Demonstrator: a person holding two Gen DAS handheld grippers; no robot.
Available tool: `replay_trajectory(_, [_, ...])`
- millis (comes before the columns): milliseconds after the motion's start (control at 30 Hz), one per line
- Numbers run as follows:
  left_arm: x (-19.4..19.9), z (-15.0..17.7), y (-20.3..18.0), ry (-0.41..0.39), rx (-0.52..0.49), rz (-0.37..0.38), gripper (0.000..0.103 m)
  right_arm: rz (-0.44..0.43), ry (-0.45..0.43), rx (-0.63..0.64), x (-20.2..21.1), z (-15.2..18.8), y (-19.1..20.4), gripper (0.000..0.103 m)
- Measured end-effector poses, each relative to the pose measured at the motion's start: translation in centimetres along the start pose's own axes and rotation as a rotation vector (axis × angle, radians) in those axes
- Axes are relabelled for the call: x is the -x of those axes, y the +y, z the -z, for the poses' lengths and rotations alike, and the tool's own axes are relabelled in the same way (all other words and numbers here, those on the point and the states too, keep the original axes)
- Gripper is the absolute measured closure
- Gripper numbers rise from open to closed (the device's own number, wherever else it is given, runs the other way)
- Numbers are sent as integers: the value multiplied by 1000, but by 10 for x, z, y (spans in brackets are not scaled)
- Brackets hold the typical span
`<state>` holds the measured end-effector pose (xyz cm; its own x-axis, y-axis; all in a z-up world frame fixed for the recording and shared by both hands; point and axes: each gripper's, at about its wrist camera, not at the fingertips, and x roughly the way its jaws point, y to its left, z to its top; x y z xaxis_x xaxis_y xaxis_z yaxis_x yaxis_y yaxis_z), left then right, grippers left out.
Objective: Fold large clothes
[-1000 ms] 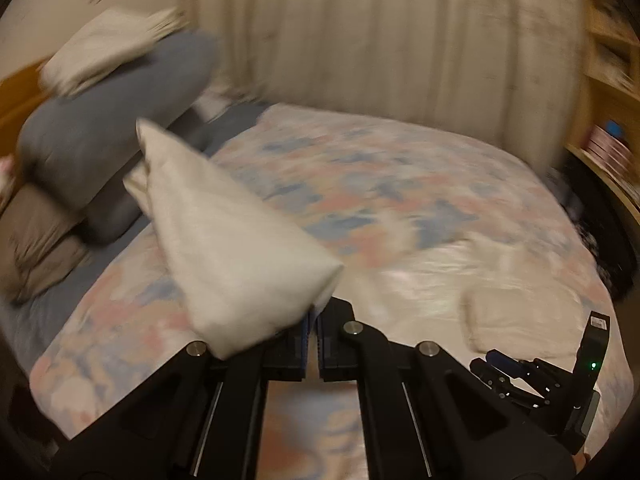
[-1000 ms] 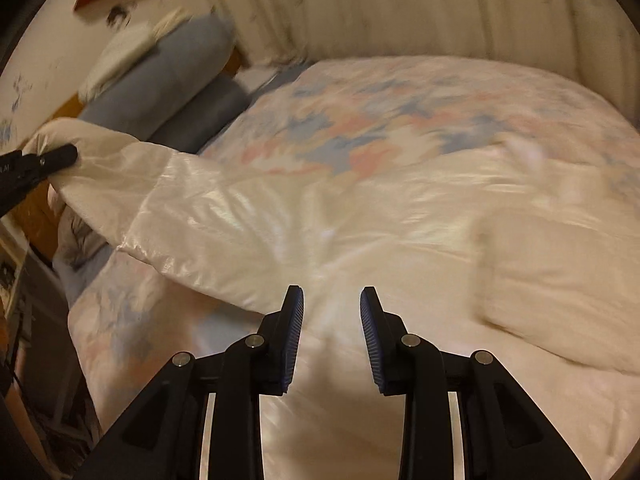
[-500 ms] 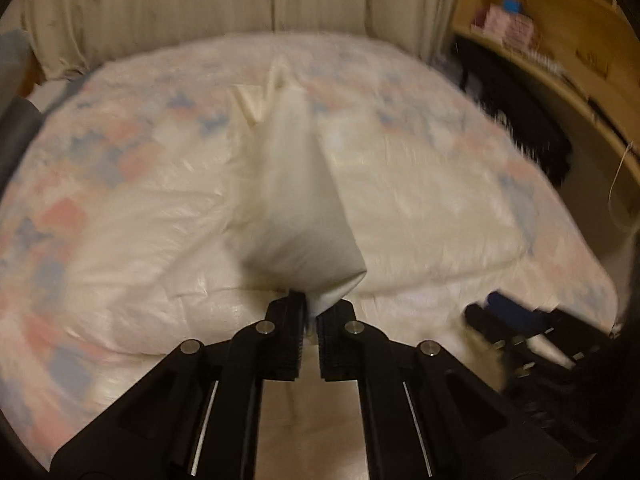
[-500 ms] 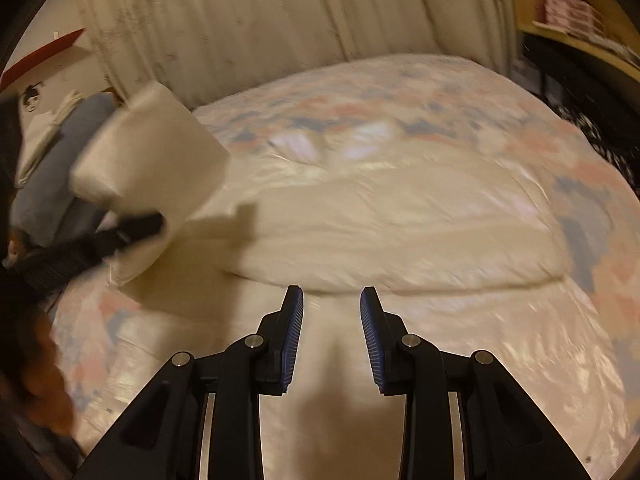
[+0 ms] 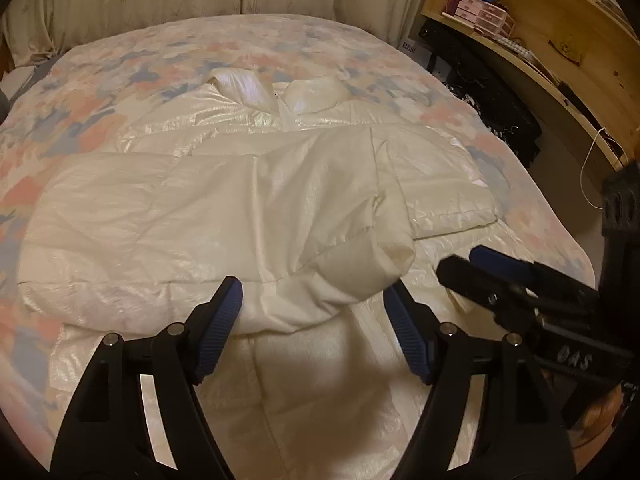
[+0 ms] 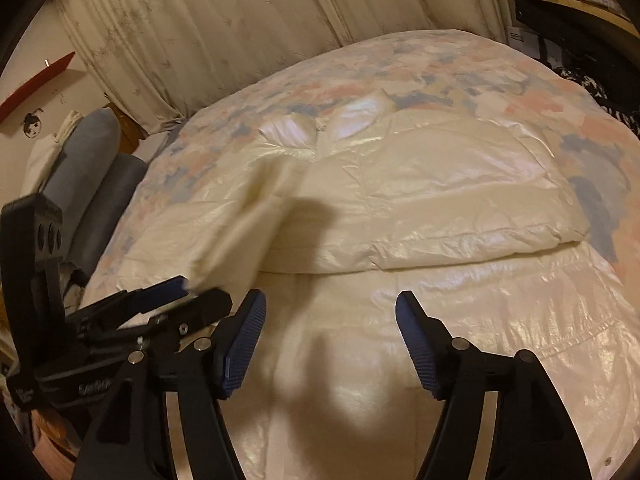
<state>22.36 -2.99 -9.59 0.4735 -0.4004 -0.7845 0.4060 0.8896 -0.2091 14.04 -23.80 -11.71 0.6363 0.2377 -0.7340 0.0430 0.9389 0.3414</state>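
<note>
A large cream padded jacket lies spread on the bed, collar at the far side. Its left sleeve is folded across the body, with the cuff lying between my left gripper's open jaws. My left gripper is open and holds nothing. My right gripper is open and empty above the jacket's lower body. In the left wrist view the right gripper shows at the right, and in the right wrist view the left gripper shows at the left beside the sleeve.
The bed has a floral quilt. Curtains hang behind it. Grey pillows lie at the head on the left. A wooden shelf unit with boxes and dark items stands to the right of the bed.
My left gripper carried the sleeve across the jacket, laid it down and opened. My right gripper opened wider and stayed over the lower body.
</note>
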Motion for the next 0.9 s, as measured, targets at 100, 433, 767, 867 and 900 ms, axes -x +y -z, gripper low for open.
replay_trajectory(100, [11, 5, 4, -6, 7, 8, 32, -17, 15, -12, 0, -5, 4, 34])
replay_trajectory(433, [62, 12, 46, -83, 78, -89, 32, -44, 36, -8, -7, -33, 19, 22])
replay_trajectory(767, [87, 6, 138, -131, 280, -234, 32, 12, 192, 9, -105, -61, 27, 40])
replay_trajectory(867, [92, 6, 157, -134, 318, -262, 33, -44, 232, 55, -118, -64, 43, 87])
replay_trajectory(900, [93, 5, 161, -138, 322, -266, 33, -40, 199, 98, -110, -69, 53, 91])
